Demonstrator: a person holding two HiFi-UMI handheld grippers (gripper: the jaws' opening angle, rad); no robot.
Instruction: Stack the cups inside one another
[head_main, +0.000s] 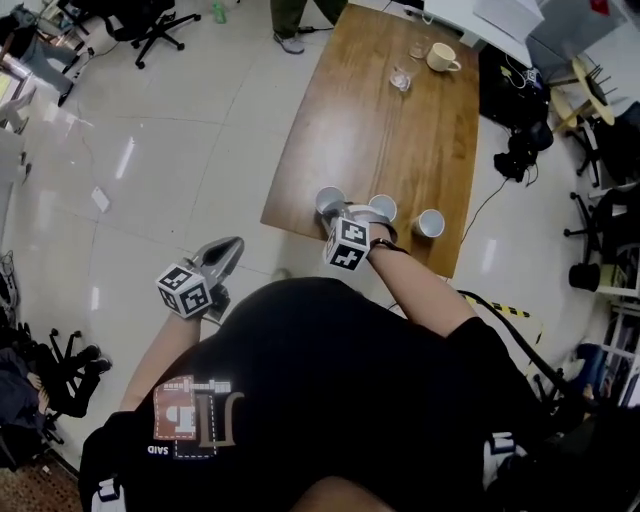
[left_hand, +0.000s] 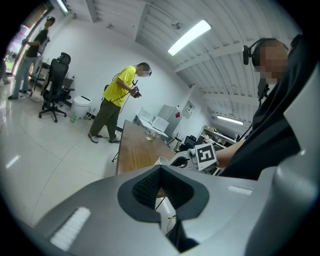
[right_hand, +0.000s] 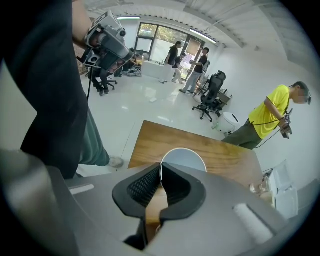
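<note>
Three pale cups stand along the near edge of the wooden table (head_main: 380, 130): a left cup (head_main: 328, 198), a middle cup (head_main: 384, 207) and a right cup (head_main: 430, 223). My right gripper (head_main: 338, 211) is at the left cup; in the right gripper view its jaws (right_hand: 160, 170) pinch the near rim of that cup (right_hand: 185, 159), which rests on the tabletop. My left gripper (head_main: 234, 244) hangs over the floor to the left of the table, jaws together with nothing between them (left_hand: 160, 169). From the left gripper view the left cup (left_hand: 161, 161) shows beside the right gripper's marker cube (left_hand: 205, 156).
At the table's far end sit a beige mug (head_main: 441, 57) and two small glasses (head_main: 400, 78). A person in a yellow shirt (left_hand: 120, 95) stands by that end. Office chairs (head_main: 150, 25) and bags (head_main: 515, 155) ring the table; a cable runs on the floor at its right.
</note>
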